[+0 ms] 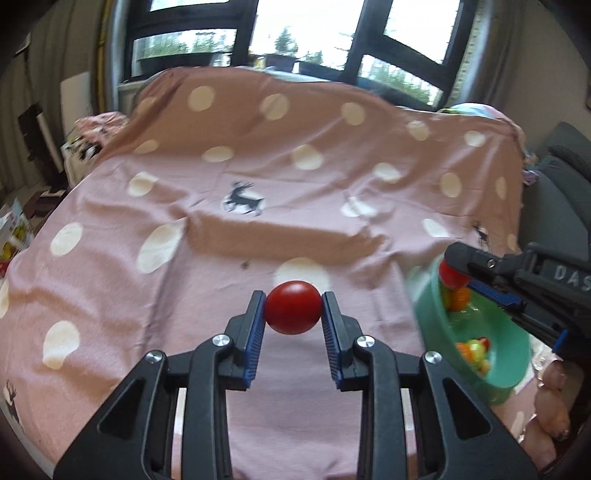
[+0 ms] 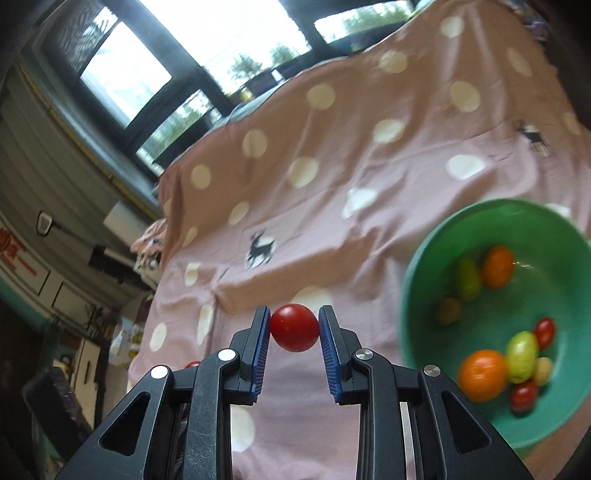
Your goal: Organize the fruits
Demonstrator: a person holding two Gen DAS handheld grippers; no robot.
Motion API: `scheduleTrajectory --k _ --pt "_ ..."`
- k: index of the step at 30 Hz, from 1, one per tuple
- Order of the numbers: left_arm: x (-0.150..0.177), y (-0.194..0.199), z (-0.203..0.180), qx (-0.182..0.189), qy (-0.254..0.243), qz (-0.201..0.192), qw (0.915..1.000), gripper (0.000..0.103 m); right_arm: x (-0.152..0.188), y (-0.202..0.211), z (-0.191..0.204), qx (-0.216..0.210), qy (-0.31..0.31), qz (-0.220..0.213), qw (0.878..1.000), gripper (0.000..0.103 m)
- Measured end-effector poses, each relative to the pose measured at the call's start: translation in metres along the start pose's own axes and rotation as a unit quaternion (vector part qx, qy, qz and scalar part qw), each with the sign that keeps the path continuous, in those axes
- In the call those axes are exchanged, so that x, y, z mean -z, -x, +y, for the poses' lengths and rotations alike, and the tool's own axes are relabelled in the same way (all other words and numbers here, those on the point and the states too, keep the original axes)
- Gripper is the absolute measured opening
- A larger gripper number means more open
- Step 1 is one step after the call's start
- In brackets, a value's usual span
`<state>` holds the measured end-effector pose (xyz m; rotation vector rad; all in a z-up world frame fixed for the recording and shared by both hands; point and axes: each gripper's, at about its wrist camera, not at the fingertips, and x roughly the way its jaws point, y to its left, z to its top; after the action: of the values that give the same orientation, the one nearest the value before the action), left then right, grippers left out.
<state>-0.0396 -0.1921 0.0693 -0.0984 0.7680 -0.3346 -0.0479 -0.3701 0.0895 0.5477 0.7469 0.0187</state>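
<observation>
In the left wrist view my left gripper [image 1: 293,308] is shut on a round red tomato [image 1: 293,307], held clear above the pink cloth. In the right wrist view my right gripper [image 2: 294,328] is shut on a second red tomato [image 2: 294,327]. A green bowl [image 2: 424,295] lies to its right and holds several small fruits: orange, green and red ones. From the left wrist view the right gripper [image 1: 456,275] hangs over the far rim of the bowl [image 1: 513,369] with its tomato [image 1: 448,276] between the fingers.
A pink cloth [image 1: 258,236] with pale dots and deer prints covers the whole surface. A dark-framed window [image 1: 295,33] is behind it. A grey seat [image 1: 561,192] stands at the right, and a hand [image 1: 554,402] shows at the lower right.
</observation>
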Motion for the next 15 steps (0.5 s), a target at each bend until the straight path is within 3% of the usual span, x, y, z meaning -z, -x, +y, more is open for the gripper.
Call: scheduleTrajectory --k 8,11,15 --pt "-0.009 -0.001 -0.077 0.081 -0.067 -0.008 0.9944 0.03 -0.011 0.05 -0.061 0.099 -0.061 -0.066 0.991 0.029" --pt "-0.008 -0.007 -0.104 0.107 -0.093 -0.003 0.9899 0.03 -0.012 0.058 -0.081 0.135 -0.084 -0.073 0.985 0.029" --pt "-0.003 -0.021 -0.132 0.142 -0.12 0.014 0.9826 0.03 -0.011 0.061 -0.103 0.15 -0.111 -0.07 0.98 0.029"
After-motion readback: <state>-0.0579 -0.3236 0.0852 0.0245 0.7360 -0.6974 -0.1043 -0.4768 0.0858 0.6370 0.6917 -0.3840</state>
